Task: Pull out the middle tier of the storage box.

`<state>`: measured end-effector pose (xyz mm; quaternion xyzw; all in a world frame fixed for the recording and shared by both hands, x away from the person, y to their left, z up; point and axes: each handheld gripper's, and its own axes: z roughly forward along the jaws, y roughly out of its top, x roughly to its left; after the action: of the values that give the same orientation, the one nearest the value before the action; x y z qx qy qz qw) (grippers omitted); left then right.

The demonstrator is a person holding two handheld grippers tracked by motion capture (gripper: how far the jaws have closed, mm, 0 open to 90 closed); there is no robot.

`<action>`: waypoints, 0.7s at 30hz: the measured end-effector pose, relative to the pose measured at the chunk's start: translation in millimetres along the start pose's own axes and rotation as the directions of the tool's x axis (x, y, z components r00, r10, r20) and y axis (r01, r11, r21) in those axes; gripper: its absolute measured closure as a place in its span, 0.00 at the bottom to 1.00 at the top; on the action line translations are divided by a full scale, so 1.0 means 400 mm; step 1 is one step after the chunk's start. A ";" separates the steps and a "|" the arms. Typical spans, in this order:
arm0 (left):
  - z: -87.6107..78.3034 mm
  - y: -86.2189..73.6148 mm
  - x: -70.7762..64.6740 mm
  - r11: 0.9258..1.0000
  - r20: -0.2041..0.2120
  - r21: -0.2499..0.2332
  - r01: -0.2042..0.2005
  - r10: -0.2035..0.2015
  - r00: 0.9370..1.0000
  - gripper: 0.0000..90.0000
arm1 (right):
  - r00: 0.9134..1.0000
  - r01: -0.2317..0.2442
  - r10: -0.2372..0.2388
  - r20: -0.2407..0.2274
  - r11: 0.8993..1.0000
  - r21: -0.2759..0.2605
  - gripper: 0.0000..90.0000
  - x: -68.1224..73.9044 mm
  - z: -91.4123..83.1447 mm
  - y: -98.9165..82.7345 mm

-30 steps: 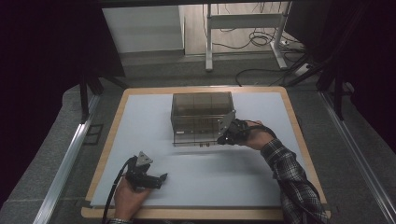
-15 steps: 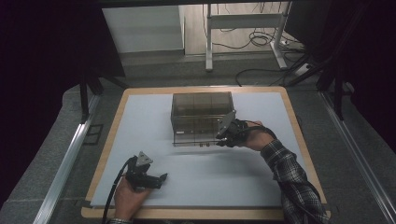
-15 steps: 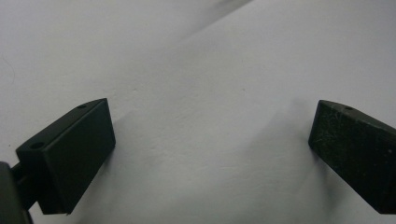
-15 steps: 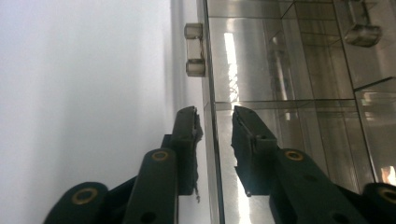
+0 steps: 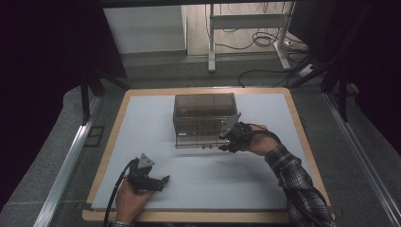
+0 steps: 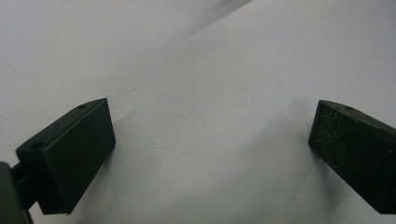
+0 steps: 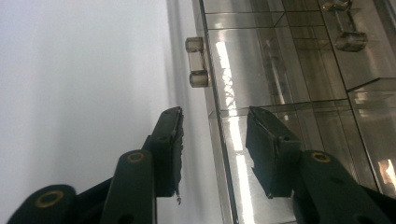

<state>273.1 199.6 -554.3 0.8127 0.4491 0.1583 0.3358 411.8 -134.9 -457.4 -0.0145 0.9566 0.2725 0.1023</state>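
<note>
your left tongs point(image 5: 163, 179) lie idle on the worktop point(image 5: 142, 118), spread wide and empty, unmoved. at the smoky clear drawer box point(image 5: 204, 118), your right tongs point(image 5: 222, 142) have crept closer, part open astride a front panel edge, not yet pinching; a pull looks next.

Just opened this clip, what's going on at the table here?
A person holds a gripper in each hand over a white mat. The right gripper is at the near right corner of a clear plastic box, its open jaws straddling the edge of the front panel without clamping it. The left gripper is open near the table's front, with nothing between its jaws.
</note>
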 end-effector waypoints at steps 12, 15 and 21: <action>0.000 0.000 0.000 1.000 0.000 0.000 0.000 0.000 1.000 0.00 | 0.996 -0.084 0.085 0.034 0.996 -0.033 0.46 0.016 -0.020 -0.014; 0.000 0.000 0.000 1.000 0.000 0.000 0.000 0.000 1.000 0.00 | 0.993 -0.107 0.109 0.046 0.993 -0.043 0.43 0.021 -0.026 -0.019; 0.000 0.000 0.000 1.000 0.000 0.000 0.000 0.000 1.000 0.00 | 0.987 -0.148 0.152 0.060 0.987 -0.060 0.35 0.030 -0.039 -0.032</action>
<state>273.2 199.6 -554.3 0.8127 0.4492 0.1584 0.3356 398.2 -153.7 -453.4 0.0636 0.9432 0.3063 0.1119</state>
